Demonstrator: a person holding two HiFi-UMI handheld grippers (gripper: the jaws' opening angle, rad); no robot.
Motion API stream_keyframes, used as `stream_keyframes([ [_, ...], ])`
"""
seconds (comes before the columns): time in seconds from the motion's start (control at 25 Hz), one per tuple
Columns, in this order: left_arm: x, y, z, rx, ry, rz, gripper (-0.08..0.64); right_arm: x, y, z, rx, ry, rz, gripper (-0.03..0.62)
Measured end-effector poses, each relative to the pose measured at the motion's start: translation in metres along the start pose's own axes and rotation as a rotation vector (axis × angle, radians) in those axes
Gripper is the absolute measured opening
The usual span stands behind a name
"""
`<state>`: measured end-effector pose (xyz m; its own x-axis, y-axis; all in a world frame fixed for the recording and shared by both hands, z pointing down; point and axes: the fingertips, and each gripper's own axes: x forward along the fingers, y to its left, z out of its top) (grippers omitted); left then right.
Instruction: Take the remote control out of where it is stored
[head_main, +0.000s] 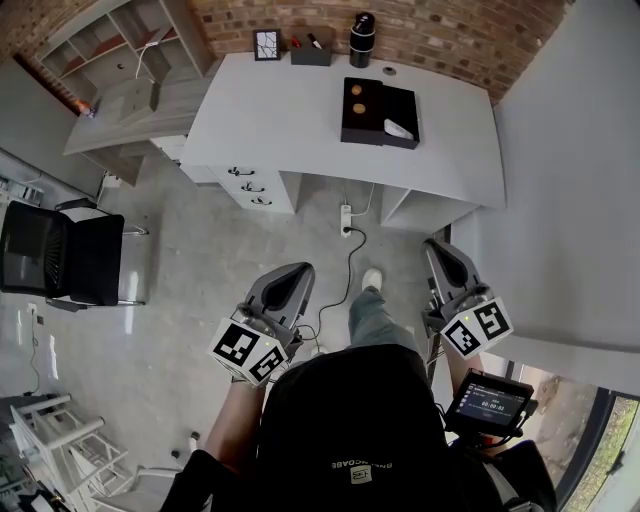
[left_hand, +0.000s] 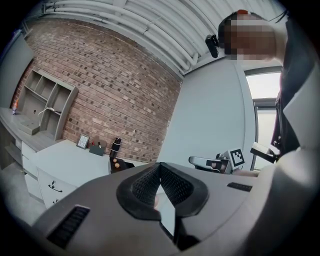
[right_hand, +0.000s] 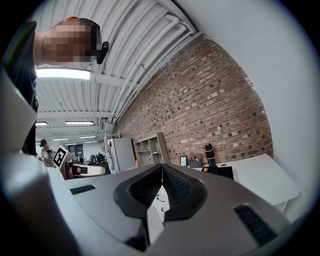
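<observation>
We judge this the approach: left gripper (head_main: 293, 272) and right gripper (head_main: 441, 247), both closed and empty, hang short of the desk (head_main: 280, 110) where the remote control (head_main: 398, 129) lies in its black tray (head_main: 370, 125); next we reach and open

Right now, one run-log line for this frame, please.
stage: standing back, pre-reach | left gripper: shut, empty | right gripper: shut, empty | remote control: in black box on white desk, untouched

A brick wall (head_main: 450, 30) backs the white desk (head_main: 300, 110) on grey floor (head_main: 200, 250).
</observation>
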<state>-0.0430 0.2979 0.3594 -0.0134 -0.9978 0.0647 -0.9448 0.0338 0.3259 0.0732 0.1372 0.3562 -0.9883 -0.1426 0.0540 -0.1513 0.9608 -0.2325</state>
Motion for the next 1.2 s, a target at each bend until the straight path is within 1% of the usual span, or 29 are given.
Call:
stream_keyframes([
  [0.28,0.048,0.017,0.012,-0.001,0.003,0.023,0.008,0.025,-0.047,0.009,0.016,0.011,0.009,0.005],
  [0.56,0.102,0.031,0.017,0.02,0.029,0.053,0.008,0.054,-0.101,0.017,0.05,0.022,0.019,0.005],
  [0.64,0.114,0.035,0.019,0.02,0.032,0.062,0.008,0.064,-0.114,0.018,0.055,0.031,0.032,0.005],
  [0.76,0.13,0.042,0.024,0.023,0.034,0.096,0.008,0.078,-0.13,0.021,0.062,0.039,0.064,0.006],
  [0.96,0.154,0.05,0.026,0.041,0.043,0.145,0.008,0.098,-0.158,0.027,0.102,0.035,0.104,0.006],
  [1.12,0.175,0.045,0.032,0.025,0.028,0.133,0.008,0.108,-0.176,0.03,0.113,0.041,0.135,0.006],
  [1.2,0.187,0.044,0.031,0.036,0.031,0.127,0.009,0.113,-0.186,0.031,0.12,0.042,0.148,0.006],
])
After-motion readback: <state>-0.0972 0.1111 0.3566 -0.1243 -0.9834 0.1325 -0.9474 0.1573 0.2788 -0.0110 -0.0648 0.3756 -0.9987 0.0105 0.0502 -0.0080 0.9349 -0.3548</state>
